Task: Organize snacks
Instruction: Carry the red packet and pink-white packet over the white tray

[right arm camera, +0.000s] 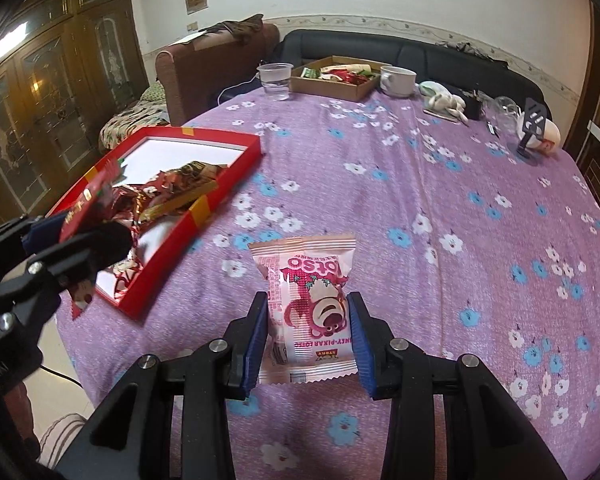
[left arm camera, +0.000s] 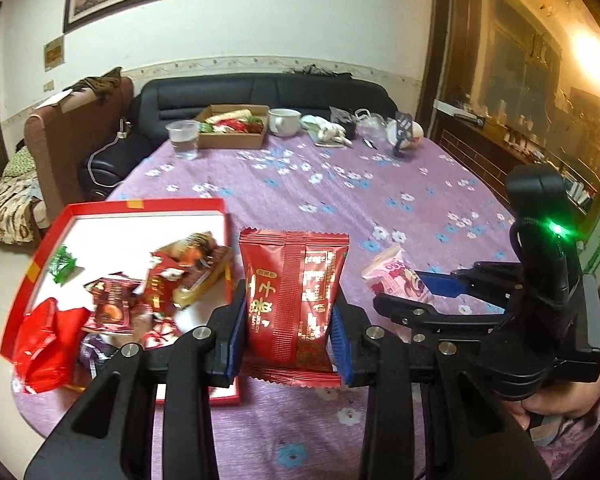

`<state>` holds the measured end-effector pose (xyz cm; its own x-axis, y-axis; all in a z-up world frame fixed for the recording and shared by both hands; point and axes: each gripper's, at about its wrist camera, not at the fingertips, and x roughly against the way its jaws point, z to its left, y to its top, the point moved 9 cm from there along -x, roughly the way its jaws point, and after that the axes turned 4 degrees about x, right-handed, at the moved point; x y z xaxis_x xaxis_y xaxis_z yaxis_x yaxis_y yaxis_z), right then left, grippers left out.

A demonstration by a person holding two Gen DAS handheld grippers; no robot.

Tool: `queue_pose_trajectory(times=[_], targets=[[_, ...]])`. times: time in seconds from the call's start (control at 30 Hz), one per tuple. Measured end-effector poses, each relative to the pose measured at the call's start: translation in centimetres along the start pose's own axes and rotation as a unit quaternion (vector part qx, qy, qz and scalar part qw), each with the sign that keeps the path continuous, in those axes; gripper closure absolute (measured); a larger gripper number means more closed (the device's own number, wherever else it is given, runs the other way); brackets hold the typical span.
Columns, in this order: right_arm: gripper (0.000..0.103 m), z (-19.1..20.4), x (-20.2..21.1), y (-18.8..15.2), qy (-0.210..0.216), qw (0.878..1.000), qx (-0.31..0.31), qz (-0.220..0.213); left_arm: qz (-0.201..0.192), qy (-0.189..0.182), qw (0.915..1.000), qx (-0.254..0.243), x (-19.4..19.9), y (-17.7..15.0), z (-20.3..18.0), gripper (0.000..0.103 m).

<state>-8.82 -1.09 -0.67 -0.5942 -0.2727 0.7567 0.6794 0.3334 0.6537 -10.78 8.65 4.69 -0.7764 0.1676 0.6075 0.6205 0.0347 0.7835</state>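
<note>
Centre frame, left gripper (left arm camera: 288, 332) pinching glossy red foil snack packet (left arm camera: 294, 300), long axis vertical; right gripper (right arm camera: 306, 334) pinching pink bear-print packet (right arm camera: 308, 308), print upside-down.

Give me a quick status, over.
Left gripper shut on red packet. Right gripper shut on pink packet. Red box left, path clear.

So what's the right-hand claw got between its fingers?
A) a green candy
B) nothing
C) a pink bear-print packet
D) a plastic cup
C: the right gripper has its blue pads pressed against both sides of the pink bear-print packet, which sits on the purple floral tablecloth.
</note>
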Motion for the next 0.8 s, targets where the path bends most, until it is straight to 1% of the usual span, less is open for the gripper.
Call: queue_pose_trajectory(times=[0.13, 0.33, 0.53, 0.8], targets=[[0.064, 0.9, 0.1, 0.5, 0.005, 1.000, 0.007, -0.004, -0.010, 0.023, 0.9997, 0.002, 0.4, 0.1, 1.6, 0.070], [0.064, 2.2, -0.1, 0.9, 0.015, 1.000, 0.016, -0.005, -0.009, 0.048, 0.9984, 0.028, 0.6, -0.3, 4.7, 0.070], [0.064, 3.5, 0.1, 1.9, 0.032, 0.999, 0.021, -0.011, -0.019, 0.082, 0.9955, 0.043, 1.2, -0.6, 7.8, 0.069], [0.064, 7.2, 0.0, 3.8, 0.058, 0.997, 0.047, -0.020, -0.013, 0.109, 0.9915, 0.070, 0.9, -1.4, 11.6, 0.069]])
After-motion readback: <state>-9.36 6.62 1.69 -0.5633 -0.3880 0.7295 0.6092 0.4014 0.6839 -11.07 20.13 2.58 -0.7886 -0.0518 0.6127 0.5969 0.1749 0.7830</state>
